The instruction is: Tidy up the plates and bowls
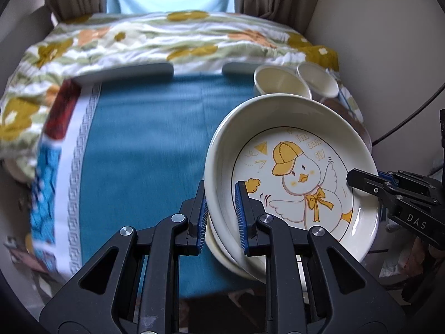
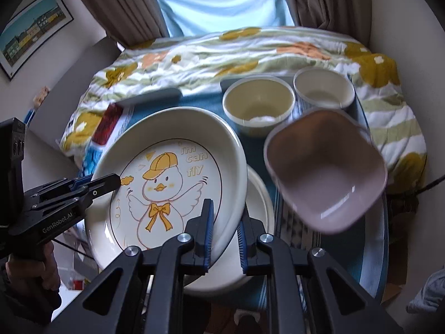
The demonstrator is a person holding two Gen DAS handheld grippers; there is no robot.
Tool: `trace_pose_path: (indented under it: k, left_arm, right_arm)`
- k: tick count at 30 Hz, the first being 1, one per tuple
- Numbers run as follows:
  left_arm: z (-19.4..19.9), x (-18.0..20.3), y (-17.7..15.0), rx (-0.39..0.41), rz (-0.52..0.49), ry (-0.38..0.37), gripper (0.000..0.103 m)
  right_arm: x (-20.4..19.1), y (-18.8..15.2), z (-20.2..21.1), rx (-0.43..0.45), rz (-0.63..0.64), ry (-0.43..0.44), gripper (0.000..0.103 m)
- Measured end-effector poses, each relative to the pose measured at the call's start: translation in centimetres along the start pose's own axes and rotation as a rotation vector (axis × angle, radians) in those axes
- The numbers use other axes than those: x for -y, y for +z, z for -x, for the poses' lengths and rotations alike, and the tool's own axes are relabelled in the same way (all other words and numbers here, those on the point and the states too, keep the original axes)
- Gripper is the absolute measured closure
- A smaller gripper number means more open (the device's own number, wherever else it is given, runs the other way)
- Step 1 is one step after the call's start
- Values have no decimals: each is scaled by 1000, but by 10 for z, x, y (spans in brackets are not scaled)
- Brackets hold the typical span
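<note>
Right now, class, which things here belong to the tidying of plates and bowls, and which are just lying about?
Job: duck plate, plain plate beneath it, pink bowl, two round bowls.
Lying about: flowered quilt, curtains, framed picture, blue cloth.

Blue cloth [image 1: 144,153] left open; bowls [image 2: 258,105] (three) crowd right of duck plate [image 2: 169,183].

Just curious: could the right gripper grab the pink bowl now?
Probably not yet: the right gripper is clamped on the duck plate rim. The pink bowl sits close on its right, nothing between.
</note>
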State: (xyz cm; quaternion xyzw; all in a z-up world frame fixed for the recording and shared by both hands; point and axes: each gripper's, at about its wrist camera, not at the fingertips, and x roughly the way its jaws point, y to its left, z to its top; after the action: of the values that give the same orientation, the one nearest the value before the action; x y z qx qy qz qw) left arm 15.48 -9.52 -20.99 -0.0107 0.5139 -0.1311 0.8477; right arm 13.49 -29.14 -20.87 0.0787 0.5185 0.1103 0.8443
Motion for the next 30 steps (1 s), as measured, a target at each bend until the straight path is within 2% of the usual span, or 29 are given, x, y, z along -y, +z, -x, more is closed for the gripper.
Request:
trace_pose_path:
  k: [5,11,30]
  left_arm:
    - [-16,4,-30,-32,17,-10,86]
    - [-37,13,-43,-61,-19,-21,86]
    - [-76,20,-33,-102,-127,57,87]
  right_arm:
    - [6,-25,-10,-22,14,-9,88]
    - [18,-42,-19,-31,-5,-31,88]
    - [20,-42,-36,-6,-16,-71,88]
